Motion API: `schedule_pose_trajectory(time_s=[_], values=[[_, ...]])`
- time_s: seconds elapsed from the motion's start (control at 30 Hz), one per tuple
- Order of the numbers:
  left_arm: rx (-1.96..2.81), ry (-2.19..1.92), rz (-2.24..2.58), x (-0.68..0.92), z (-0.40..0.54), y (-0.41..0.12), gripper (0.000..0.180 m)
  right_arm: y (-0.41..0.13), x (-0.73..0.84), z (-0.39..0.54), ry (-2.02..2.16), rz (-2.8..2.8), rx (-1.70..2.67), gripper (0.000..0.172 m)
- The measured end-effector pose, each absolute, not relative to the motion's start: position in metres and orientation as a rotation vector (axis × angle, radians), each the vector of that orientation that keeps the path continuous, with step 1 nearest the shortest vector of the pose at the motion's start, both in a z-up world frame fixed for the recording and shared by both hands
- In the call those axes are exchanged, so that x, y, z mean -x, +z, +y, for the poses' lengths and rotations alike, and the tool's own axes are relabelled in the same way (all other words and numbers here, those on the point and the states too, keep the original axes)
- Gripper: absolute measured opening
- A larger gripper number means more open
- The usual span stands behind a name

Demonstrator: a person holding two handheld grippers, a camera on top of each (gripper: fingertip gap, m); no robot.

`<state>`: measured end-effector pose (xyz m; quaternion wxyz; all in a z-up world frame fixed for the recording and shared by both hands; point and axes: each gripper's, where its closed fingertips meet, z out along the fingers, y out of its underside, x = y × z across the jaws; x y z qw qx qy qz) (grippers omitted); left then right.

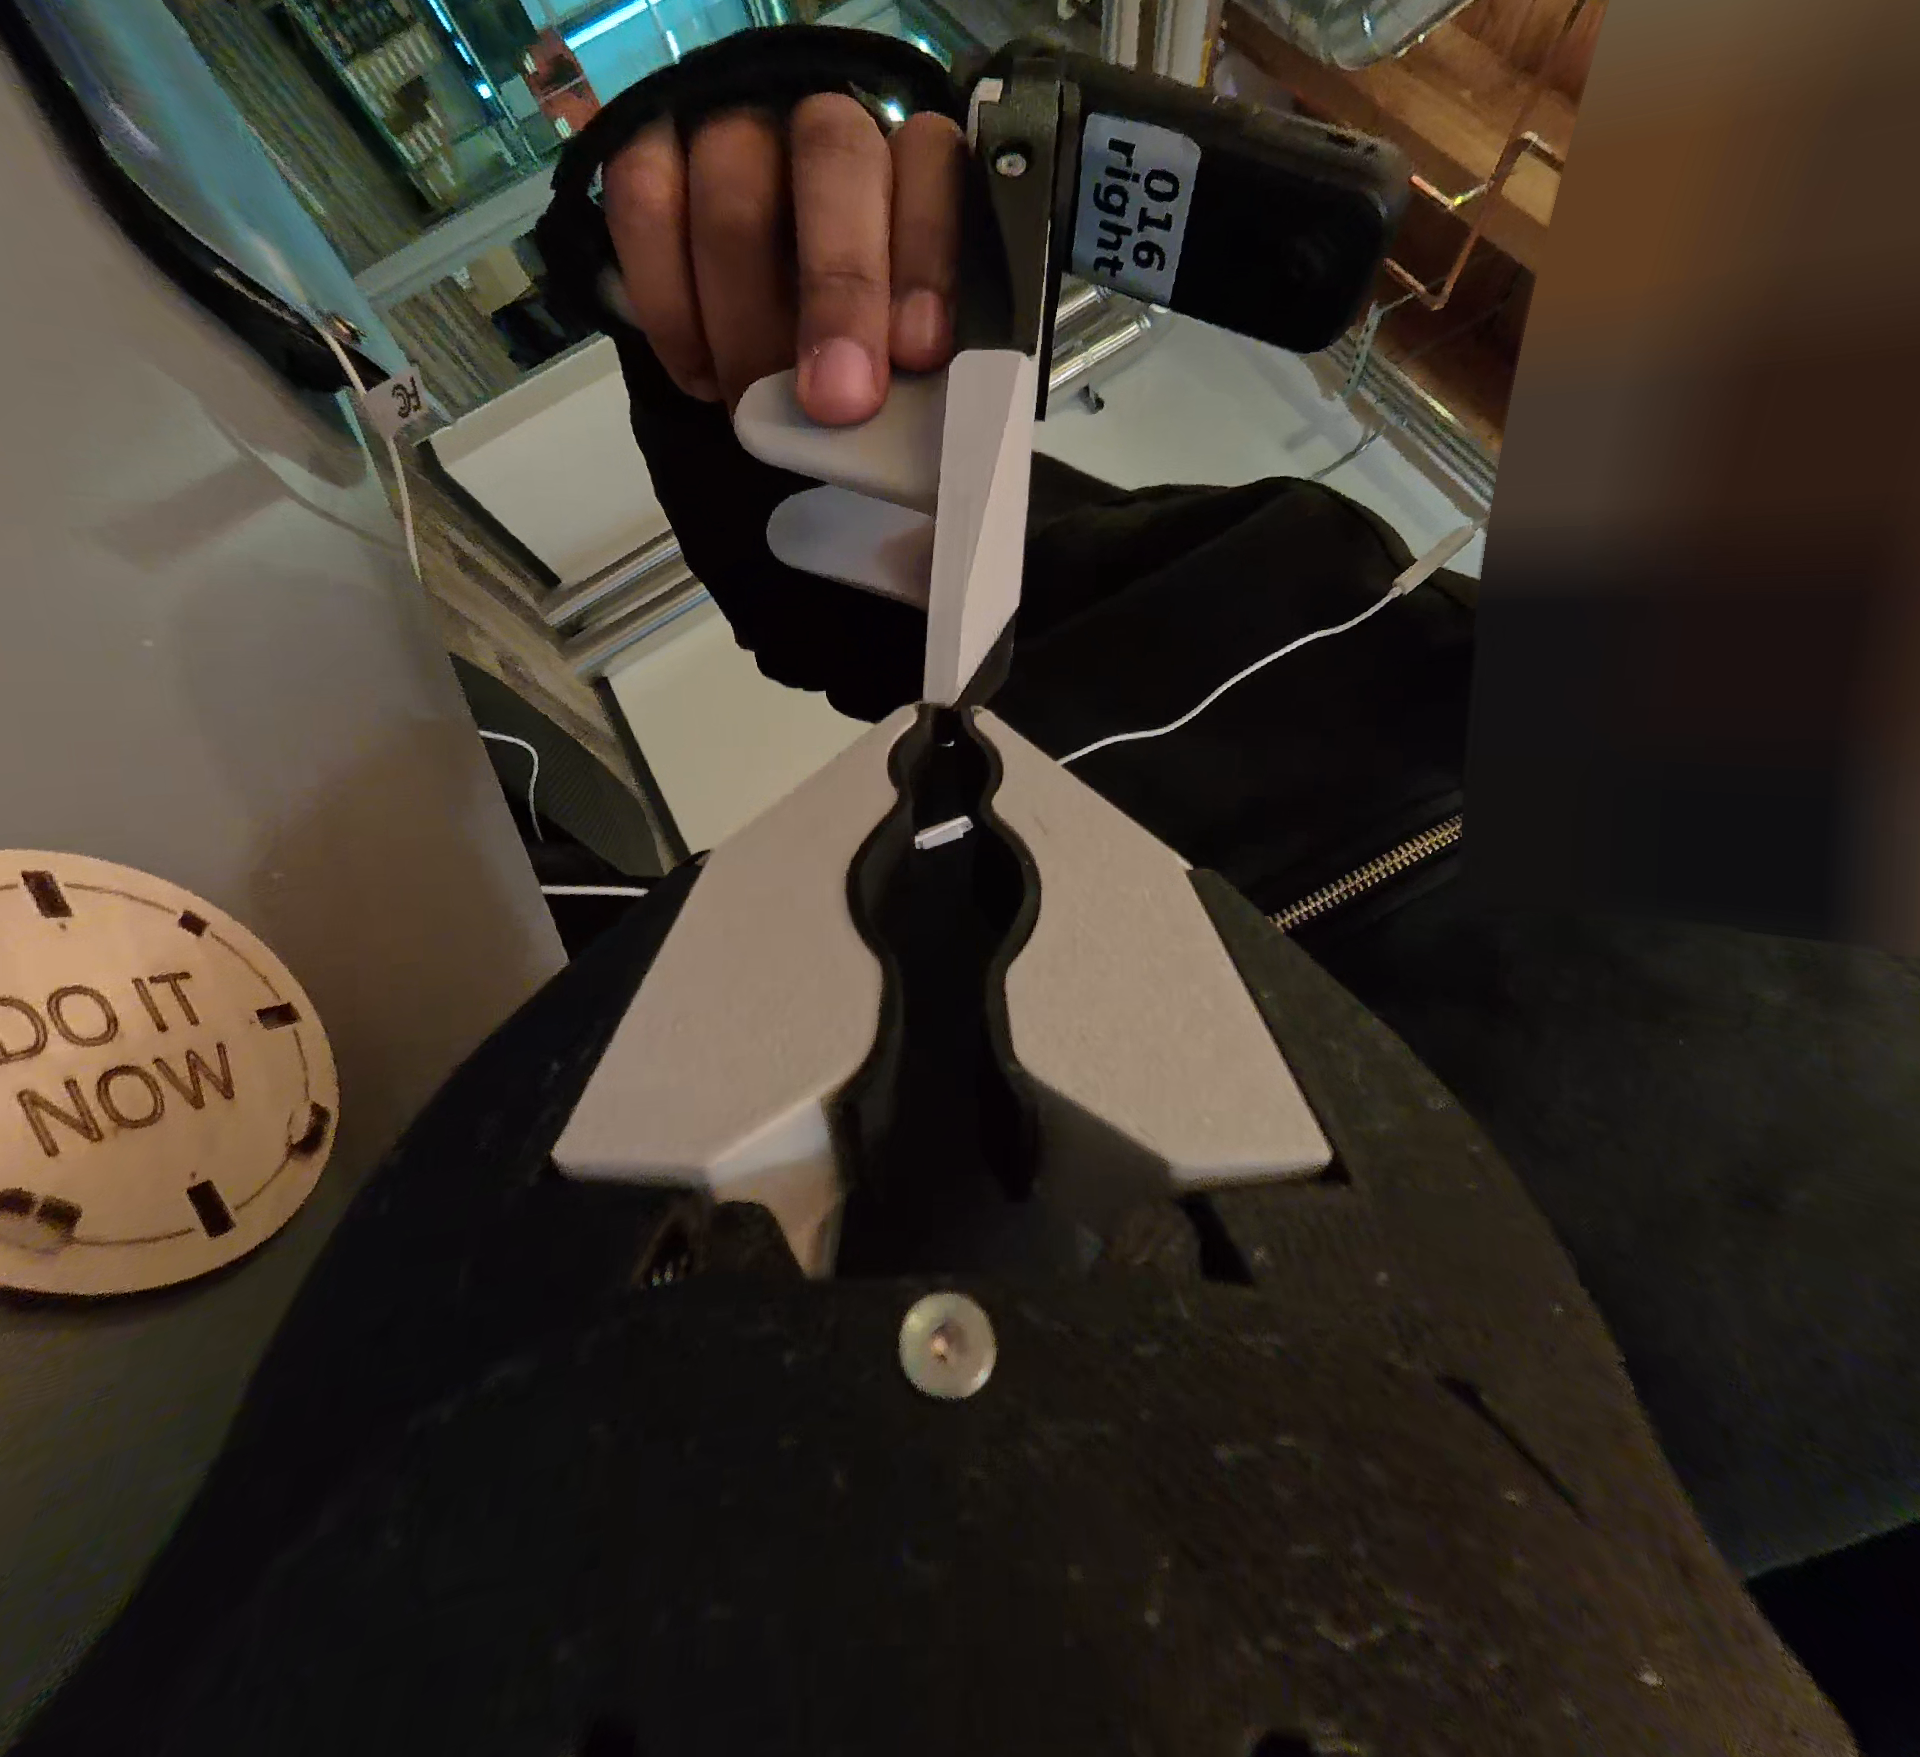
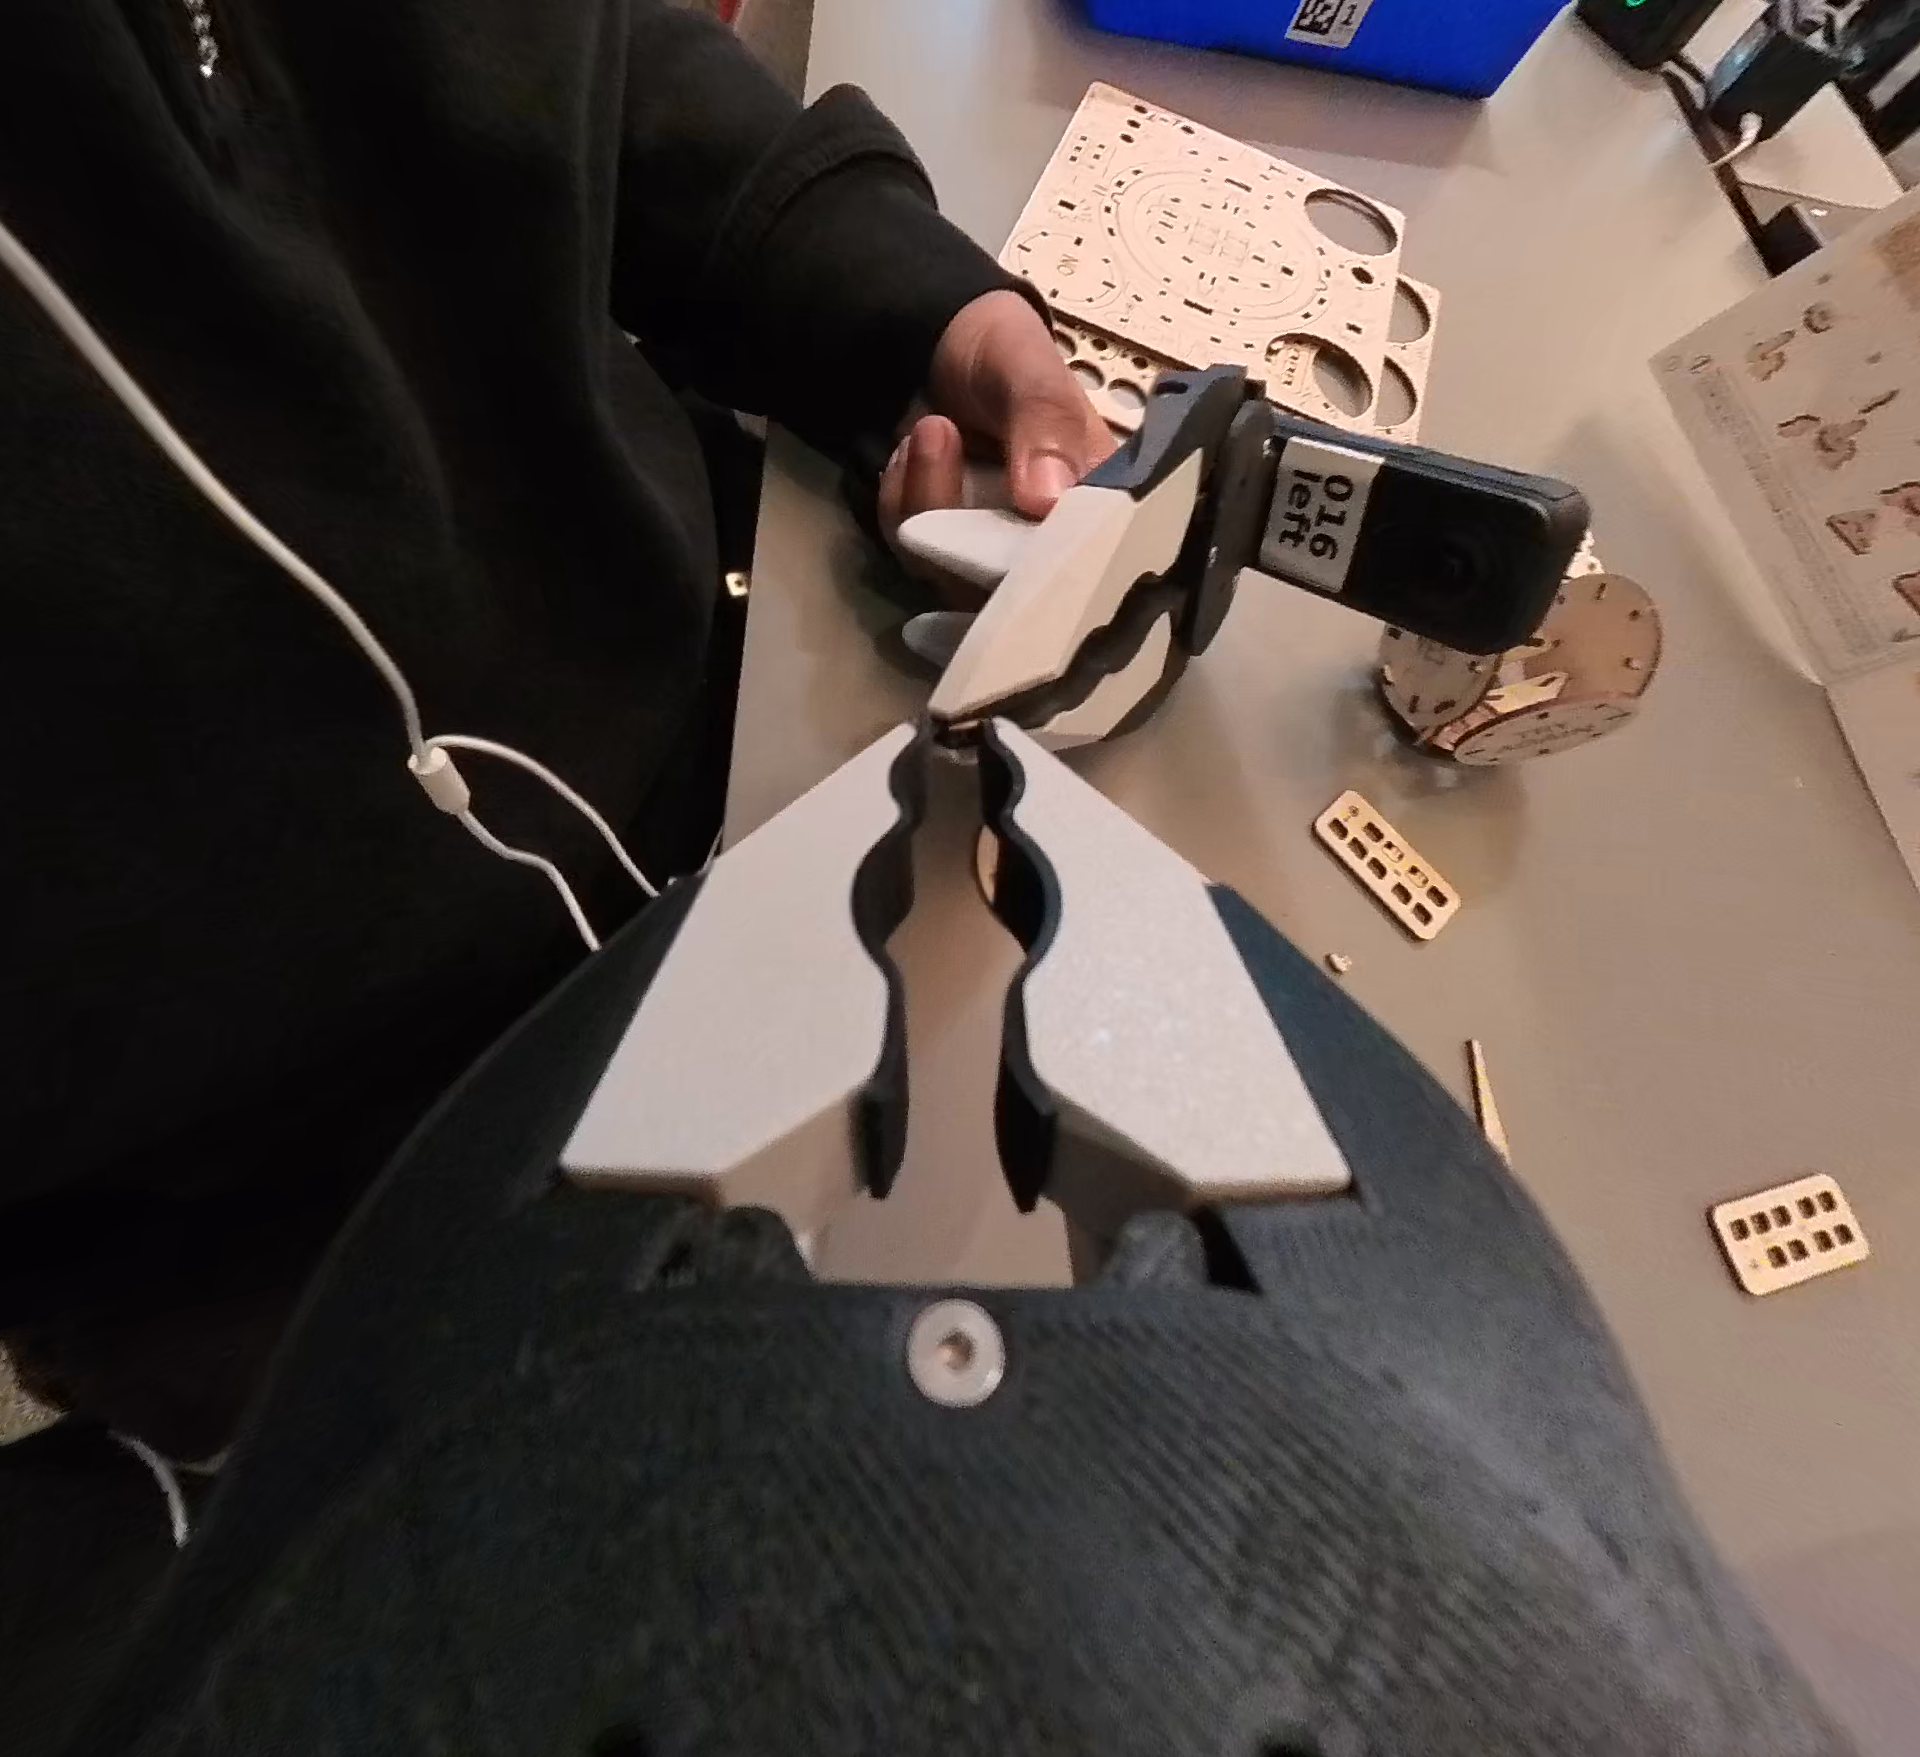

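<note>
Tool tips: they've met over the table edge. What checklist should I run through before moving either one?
1. Left tool tips together: ok.
2. Right tool tips narrowly apart around the left tool's tip: ok.
3. Anything gripped where they meet: cannot tell, something small and blurred.
4. Perforated wooden strip lies clear of both tools: ok.
5. White cable clear of the right tool's body: cannot tell, it runs close.
6. Round wooden assembly stands apart from the tips: ok.
</note>
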<state>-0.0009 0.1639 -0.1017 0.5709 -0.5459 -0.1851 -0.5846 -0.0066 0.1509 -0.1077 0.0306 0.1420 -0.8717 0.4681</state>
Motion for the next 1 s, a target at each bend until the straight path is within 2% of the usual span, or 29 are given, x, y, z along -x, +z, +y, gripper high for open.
schedule_pose_trajectory(time_s=[0.57, 0.77, 0.83, 0.9, 1.0], values=[[1.171, -1.357, -0.536, 0.023, 0.154, -0.101, 0.000, -0.103, 0.027, 0.155, 1.591, -2.615, -0.180, 0.003], [1.190, -1.316, -0.563, 0.022, 0.159, -0.104, 0.014, -0.105, 0.031, 0.150, 1.612, -2.556, -0.123, 0.000], [1.174, -1.308, -0.570, 0.024, 0.159, -0.102, 0.011, -0.105, 0.032, 0.149, 1.605, -2.546, -0.120, 0.000], [1.182, -1.298, -0.576, 0.023, 0.160, -0.103, 0.000, -0.106, 0.032, 0.149, 1.594, -2.547, -0.118, 0.000], [1.190, -1.281, -0.595, 0.025, 0.160, -0.106, 0.000, -0.109, 0.033, 0.149, 1.579, -2.548, -0.105, 0.000]])
